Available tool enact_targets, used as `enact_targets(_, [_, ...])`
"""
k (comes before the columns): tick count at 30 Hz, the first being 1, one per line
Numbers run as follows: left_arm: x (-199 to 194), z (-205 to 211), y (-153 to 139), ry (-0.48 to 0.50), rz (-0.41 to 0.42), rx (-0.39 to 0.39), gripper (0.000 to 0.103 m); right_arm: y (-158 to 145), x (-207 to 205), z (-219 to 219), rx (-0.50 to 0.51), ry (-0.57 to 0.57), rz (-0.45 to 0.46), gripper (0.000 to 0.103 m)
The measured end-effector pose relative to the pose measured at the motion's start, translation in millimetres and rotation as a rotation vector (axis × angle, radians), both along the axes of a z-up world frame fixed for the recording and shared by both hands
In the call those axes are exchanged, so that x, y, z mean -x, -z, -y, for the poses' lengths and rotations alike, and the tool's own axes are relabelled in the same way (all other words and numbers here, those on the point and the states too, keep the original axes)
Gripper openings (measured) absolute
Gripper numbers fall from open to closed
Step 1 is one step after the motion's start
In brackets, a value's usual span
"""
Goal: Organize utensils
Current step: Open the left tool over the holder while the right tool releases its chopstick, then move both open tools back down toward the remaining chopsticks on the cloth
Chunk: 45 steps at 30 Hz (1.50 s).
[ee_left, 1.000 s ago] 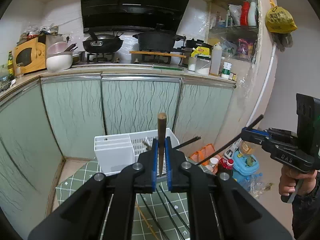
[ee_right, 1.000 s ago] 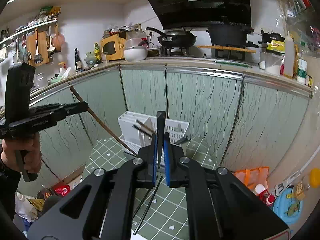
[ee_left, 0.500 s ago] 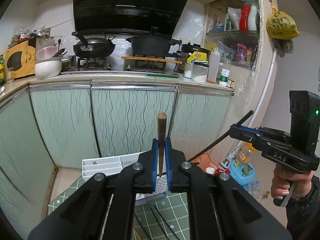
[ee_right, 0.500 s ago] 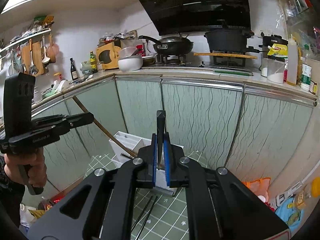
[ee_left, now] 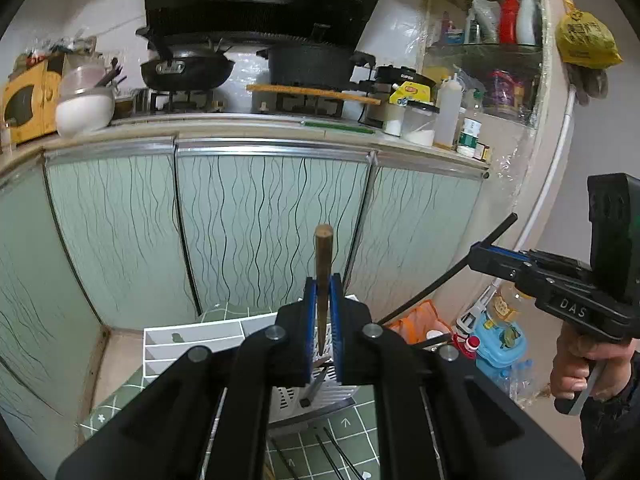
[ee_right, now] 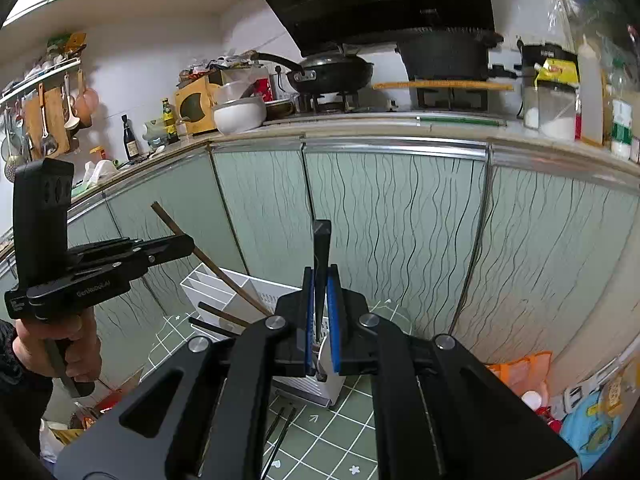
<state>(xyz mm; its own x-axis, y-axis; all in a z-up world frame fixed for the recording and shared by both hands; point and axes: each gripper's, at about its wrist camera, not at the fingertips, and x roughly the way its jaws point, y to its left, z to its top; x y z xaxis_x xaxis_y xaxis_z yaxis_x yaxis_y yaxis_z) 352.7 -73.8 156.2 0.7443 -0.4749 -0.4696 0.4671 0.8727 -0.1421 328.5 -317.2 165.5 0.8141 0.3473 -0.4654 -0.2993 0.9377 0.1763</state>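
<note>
Between left gripper (ee_left: 323,312) pads, a brown wooden chopstick (ee_left: 323,264)

- The white organizer tray (ee_left: 188,340) is lying just beyond the left tongs (ee_left: 323,320), whose black arms are covering its near half, so its near compartments are not showing.
- The brown chopstick (ee_left: 323,280) is running down between the left tongs' blue pads, its lower end hiding behind the tongs.
- The black chopstick (ee_right: 321,276) is disappearing the same way inside the right tongs (ee_right: 321,320).
- Loose chopsticks (ee_left: 332,456) on the green mat (ee_left: 116,408) are being cut off by the picture's lower edge, beneath the left tongs.
- Labels on the shelf bottles (ee_left: 508,20), far above the right tongs, are looking too small to read.
</note>
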Motion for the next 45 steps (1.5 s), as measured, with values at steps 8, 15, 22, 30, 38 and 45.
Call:
enact_targets(8, [-19,2,23,0.012,-0.035,0.007,0.008,25,-17,-2,-0.019,-0.004,-0.049,0.006])
enact_targets(15, [-25,-1,35,-0.037,-0.030,-0.003,0.092,41,-22,0,0.000,0.003,-0.058,0.049])
enact_targets(22, [-4,-14,30,-0.067,0.013,-0.008,0.097,41,-4,5,0.021,0.030,-0.035,0.094])
enact_targets(30, [34,-37,28,-0.104,0.039,-0.007,0.098,41,26,0,0.071,0.042,-0.039,0.095])
enact_targets(38, [83,-51,29,-0.121,0.079,-0.049,0.098,41,67,-5,0.058,0.030,-0.026,0.095])
enact_targets(45, [119,-64,38,-0.151,0.095,-0.062,0.098,51,98,-15,0.091,0.019,-0.022,0.095])
